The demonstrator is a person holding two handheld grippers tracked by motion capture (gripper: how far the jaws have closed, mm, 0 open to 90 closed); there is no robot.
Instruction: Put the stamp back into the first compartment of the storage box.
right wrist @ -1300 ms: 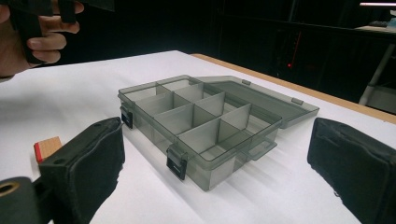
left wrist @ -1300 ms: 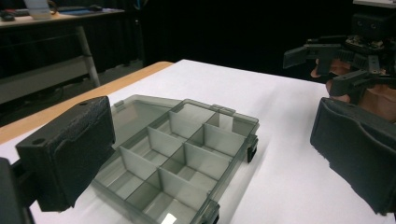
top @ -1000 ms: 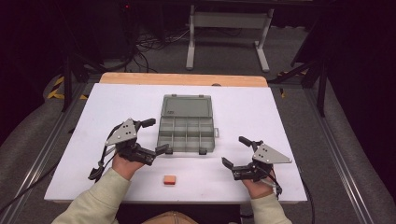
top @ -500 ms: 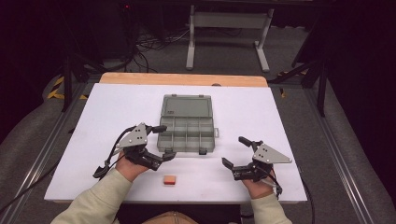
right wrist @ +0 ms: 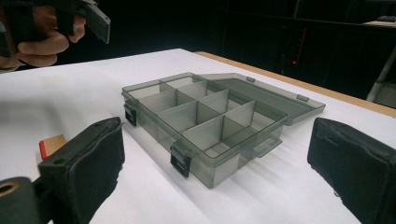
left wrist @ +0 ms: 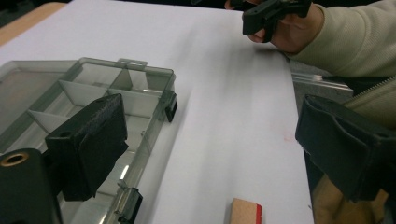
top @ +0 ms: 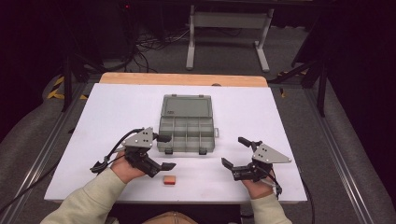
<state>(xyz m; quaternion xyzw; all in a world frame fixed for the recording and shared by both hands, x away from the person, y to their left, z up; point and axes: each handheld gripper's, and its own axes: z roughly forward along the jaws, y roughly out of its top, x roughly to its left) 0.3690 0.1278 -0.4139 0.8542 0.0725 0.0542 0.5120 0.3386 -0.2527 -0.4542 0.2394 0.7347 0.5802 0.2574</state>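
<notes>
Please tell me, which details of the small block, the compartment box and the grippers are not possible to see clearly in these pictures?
- Small block: left gripper view, cut off by the bottom edge; in the right gripper view the near jaw hides part of it.
- Compartment box: left gripper view, the near jaw covers some compartments; lid marking too small in the high view.
- Right gripper: left gripper view, cut off by the top edge.
</notes>
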